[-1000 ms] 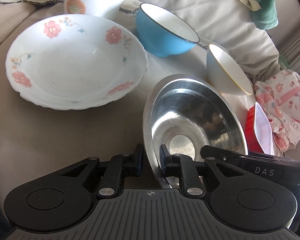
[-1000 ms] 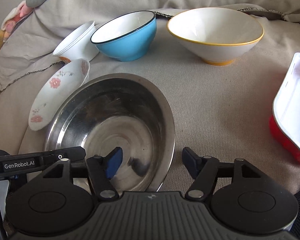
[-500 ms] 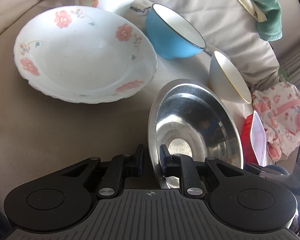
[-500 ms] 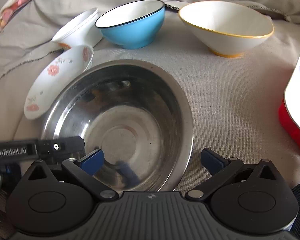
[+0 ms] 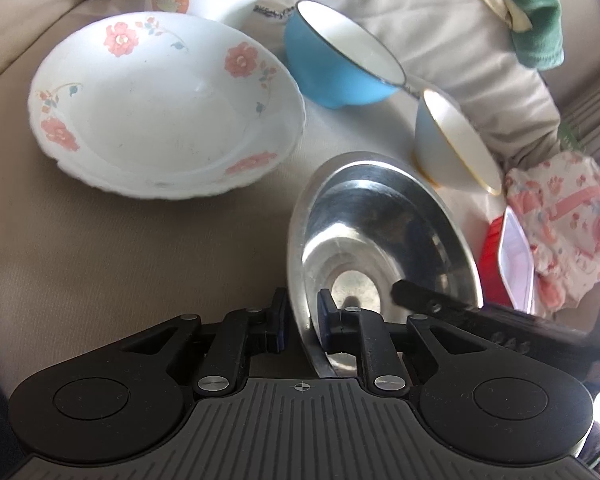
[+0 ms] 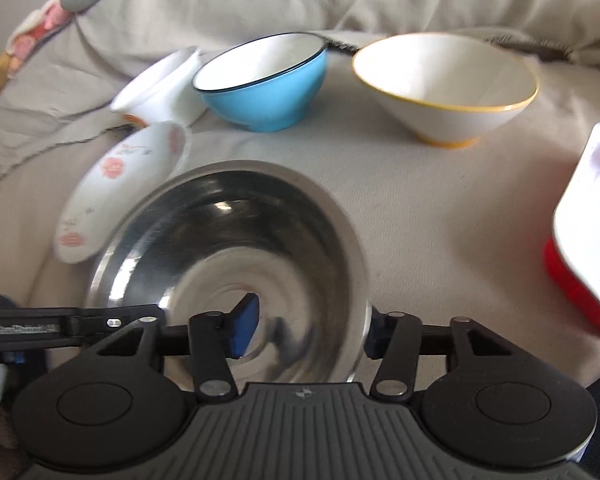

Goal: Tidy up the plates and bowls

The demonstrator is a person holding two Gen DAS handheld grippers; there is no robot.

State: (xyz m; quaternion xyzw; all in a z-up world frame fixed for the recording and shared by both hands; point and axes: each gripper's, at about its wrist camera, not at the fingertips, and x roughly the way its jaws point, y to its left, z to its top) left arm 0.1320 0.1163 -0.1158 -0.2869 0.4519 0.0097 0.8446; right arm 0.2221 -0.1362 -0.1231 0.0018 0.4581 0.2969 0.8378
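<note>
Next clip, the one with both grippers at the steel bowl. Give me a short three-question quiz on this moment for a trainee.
1. True or false: the left gripper has the rim of the steel bowl between its pads.
2. Which dish sits between the white bowl with the orange emblem and the yellow-rimmed bowl?
A. red dish
B. blue bowl
C. floral plate
3. Fill in: the right gripper straddles the bowl's near-right ____.

Key
1. True; it pinches the rim.
2. B, the blue bowl.
3. Rim; its jaws are closing, one pad inside the bowl, one outside.
</note>
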